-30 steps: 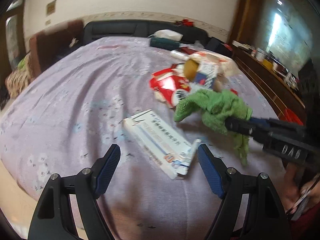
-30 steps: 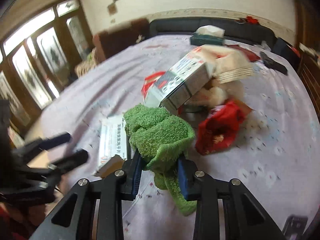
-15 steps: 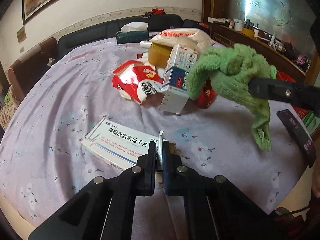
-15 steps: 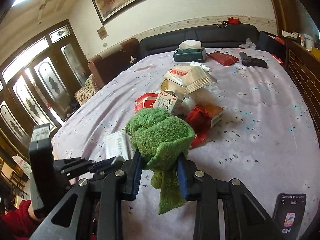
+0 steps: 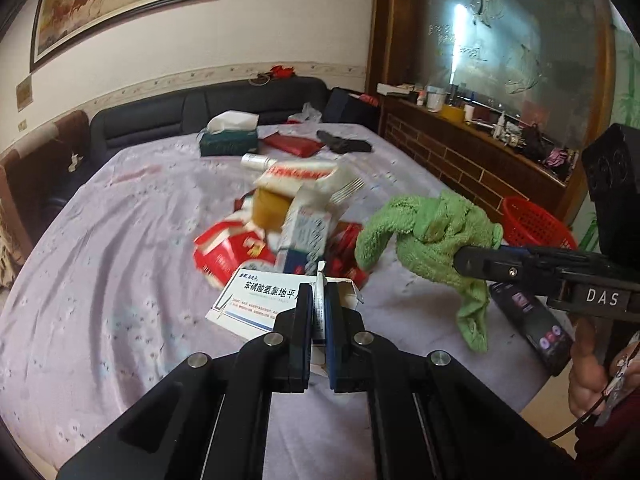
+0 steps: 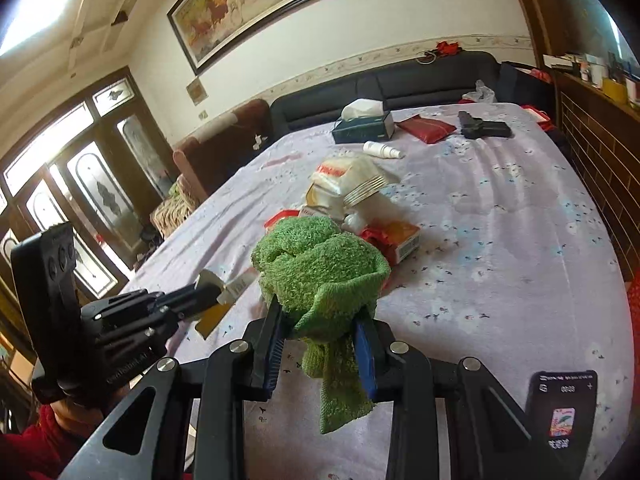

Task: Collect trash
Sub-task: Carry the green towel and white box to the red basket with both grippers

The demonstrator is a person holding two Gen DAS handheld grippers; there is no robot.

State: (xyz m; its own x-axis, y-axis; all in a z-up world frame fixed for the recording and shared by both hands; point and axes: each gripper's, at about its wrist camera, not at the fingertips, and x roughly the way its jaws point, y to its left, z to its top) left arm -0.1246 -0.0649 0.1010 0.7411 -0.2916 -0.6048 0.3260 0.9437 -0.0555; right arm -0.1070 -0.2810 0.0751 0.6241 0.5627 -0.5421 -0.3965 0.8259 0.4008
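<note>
Step in hand: I judge this the carry-off stage of collecting trash, with both tools loaded and lifted off the worktop [image 5: 100, 280].
Left tool [image 5: 319, 312]: clamped tight on the open end flap of the white medicine box [image 5: 256, 304]; the box hangs from that flap, clear of the purple cloth.
Right tool [image 6: 320, 344]: closed on the green towel [image 6: 320, 268], bunched above the pads with a tail dangling below.
Remaining trash: a pile [image 5: 280, 232] of red wrappers, a blue-and-white carton and a white bag sits mid-worktop, beyond both tools.
Likely bin: a red basket [image 5: 532, 224] shows past the worktop's right edge, behind the towel in the left view; I take it as the drop point, though I cannot confirm that.
Not trash, I think: a phone [image 6: 560, 412] lies near the front edge, and a tissue box [image 6: 362, 126] at the far end.
Next move calls for: swinging each load over the basket and letting go only once it is above the rim.
Risk: the flap grip is thin; the box could tear free or swing.
</note>
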